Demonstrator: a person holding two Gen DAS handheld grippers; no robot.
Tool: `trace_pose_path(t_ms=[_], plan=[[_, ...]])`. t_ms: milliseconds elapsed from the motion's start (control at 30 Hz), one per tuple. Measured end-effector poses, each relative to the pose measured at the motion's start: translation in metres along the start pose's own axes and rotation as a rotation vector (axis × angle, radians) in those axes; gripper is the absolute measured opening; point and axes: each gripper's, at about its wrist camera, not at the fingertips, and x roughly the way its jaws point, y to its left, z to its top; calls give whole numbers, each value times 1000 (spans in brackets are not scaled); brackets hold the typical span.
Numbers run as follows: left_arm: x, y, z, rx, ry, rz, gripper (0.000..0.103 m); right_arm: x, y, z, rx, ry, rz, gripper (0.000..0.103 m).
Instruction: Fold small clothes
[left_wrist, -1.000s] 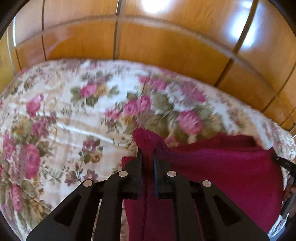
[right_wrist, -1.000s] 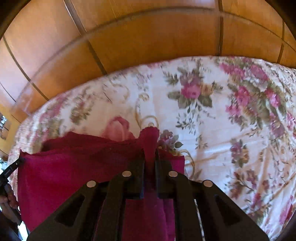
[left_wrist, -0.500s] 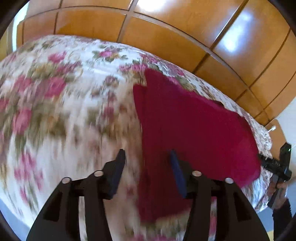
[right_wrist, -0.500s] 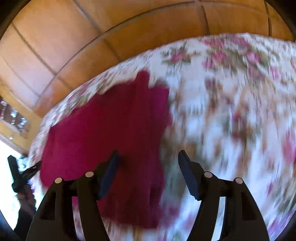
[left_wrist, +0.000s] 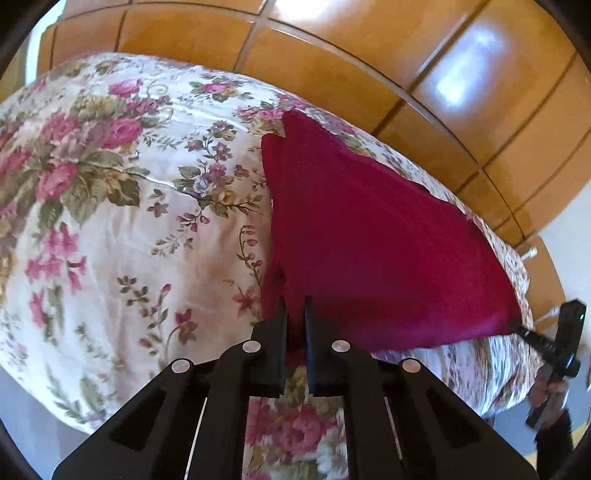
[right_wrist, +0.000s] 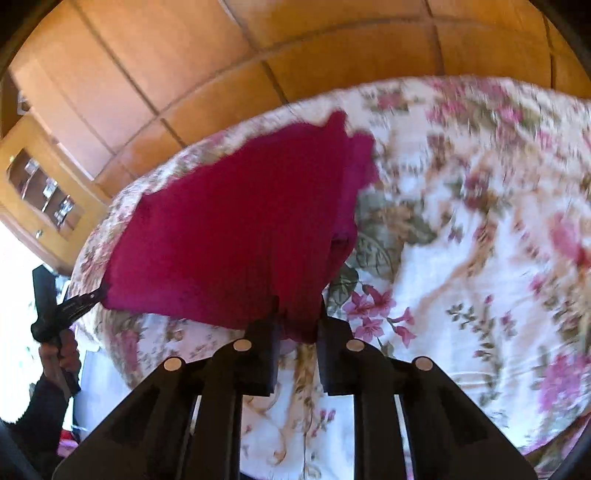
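Where the left wrist camera looks, one red cloth (left_wrist: 369, 236) lies on the flowered bedspread (left_wrist: 110, 206), its near corner pinched between the narrow-set fingers of the left gripper (left_wrist: 295, 317); wooden panels (left_wrist: 369, 55) stand behind. From the right wrist, blurred, the right gripper (right_wrist: 297, 314) clamps the cloth's other near corner; one glass-fronted cabinet (right_wrist: 40, 192) stands at left.

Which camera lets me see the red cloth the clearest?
The left wrist view. There the crimson cloth looks sharp, spread on the floral bedspread, with its near corner pinched in the left gripper. The right wrist view shows the same cloth held by the right gripper, but the picture is blurry.
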Motion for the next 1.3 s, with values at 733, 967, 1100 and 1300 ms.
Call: trace_pose_path(t_ms=[733, 967, 1100, 1300], plan=[[-30, -27, 7, 67, -132, 167, 9, 9, 54, 25, -189, -47, -123, 64], [11, -56, 33, 162, -129, 200, 9, 115, 127, 52, -406, 25, -86, 68], [49, -55, 40, 193, -88, 274, 9, 163, 117, 71, -429, 60, -187, 75], [67, -47, 39, 168, -79, 286, 9, 182, 77, 81, -287, 5, -96, 81]])
